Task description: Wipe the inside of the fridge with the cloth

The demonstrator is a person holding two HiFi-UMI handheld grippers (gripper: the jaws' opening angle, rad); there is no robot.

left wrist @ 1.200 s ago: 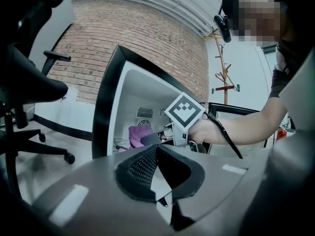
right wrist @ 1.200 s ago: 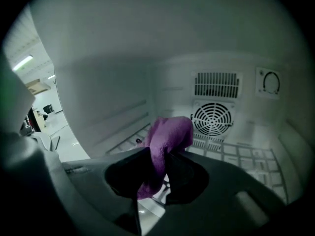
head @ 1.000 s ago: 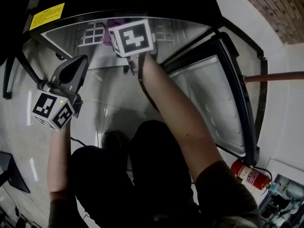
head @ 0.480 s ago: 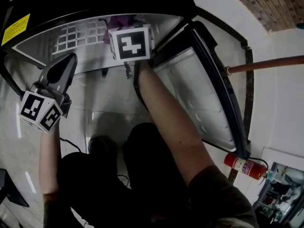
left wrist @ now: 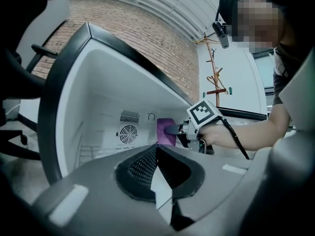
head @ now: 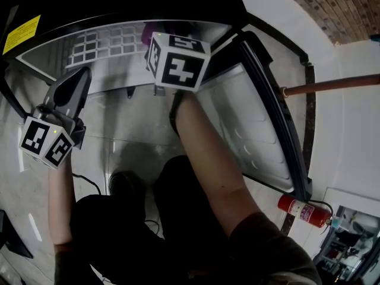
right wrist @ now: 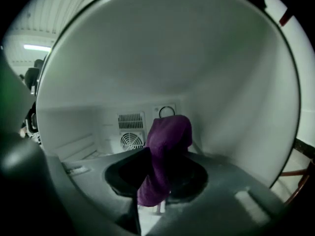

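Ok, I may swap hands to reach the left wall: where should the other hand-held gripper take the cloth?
Probably the upper fold of the cloth, which stands free above the right hand-held gripper clamped on its middle. Come from the left through the fridge opening, opening the left hand-held gripper first; its jaws are shut now.

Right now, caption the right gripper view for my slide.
Right gripper holds the purple cloth inside the white fridge, facing its rear fan.

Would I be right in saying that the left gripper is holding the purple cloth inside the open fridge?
Not quite: the right gripper holds the purple cloth inside the open fridge, as the right gripper view shows; the left gripper is shut on nothing.
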